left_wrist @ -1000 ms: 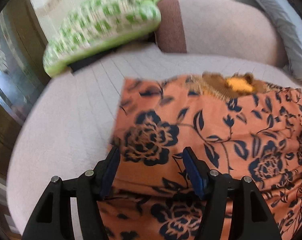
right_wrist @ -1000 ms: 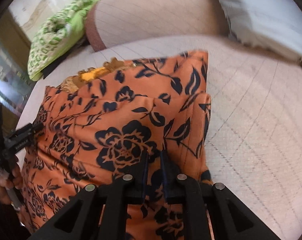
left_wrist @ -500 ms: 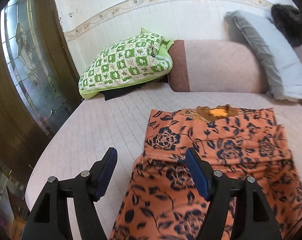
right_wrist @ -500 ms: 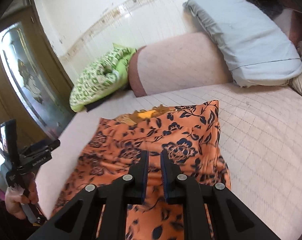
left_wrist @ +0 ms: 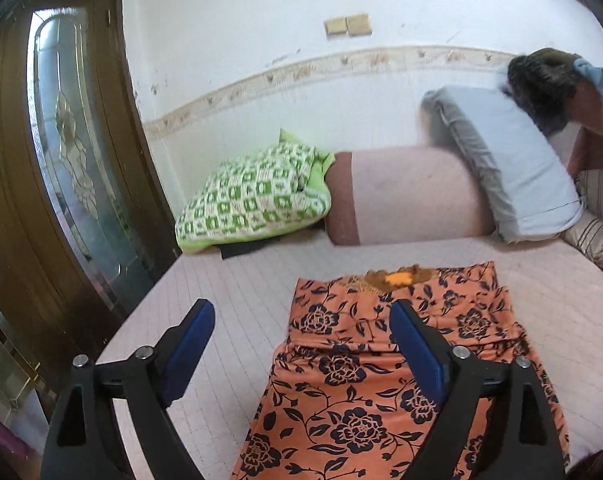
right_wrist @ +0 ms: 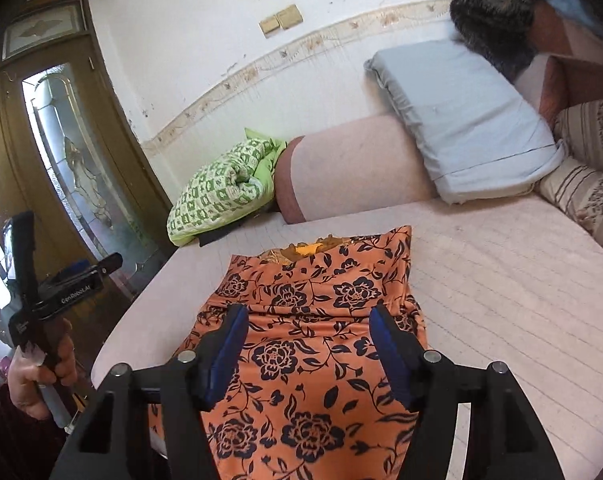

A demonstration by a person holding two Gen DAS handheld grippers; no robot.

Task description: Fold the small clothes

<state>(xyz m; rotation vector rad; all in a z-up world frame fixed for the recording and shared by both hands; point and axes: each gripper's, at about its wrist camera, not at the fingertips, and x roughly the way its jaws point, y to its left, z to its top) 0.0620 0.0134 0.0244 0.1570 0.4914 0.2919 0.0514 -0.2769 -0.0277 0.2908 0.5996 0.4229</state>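
Orange floral-print fabric garment [left_wrist: 385, 364] lying folded, lower centre of frame, on pale pink quilted bed [left_wrist: 229, 280]. Left tool [left_wrist: 301, 344] and right tool [right_wrist: 307, 344] just opened wide, gripping nothing.

Orange garment [left_wrist: 381, 392] with dark blue flowers

One orange floral garment [left_wrist: 385, 368], three pillows [left_wrist: 253, 200], one bolster [left_wrist: 405, 196].

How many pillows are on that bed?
3: a green-and-white checked pillow back left, a pale blue pillow leaning back right, a striped beige pillow far right. Others may be hidden.
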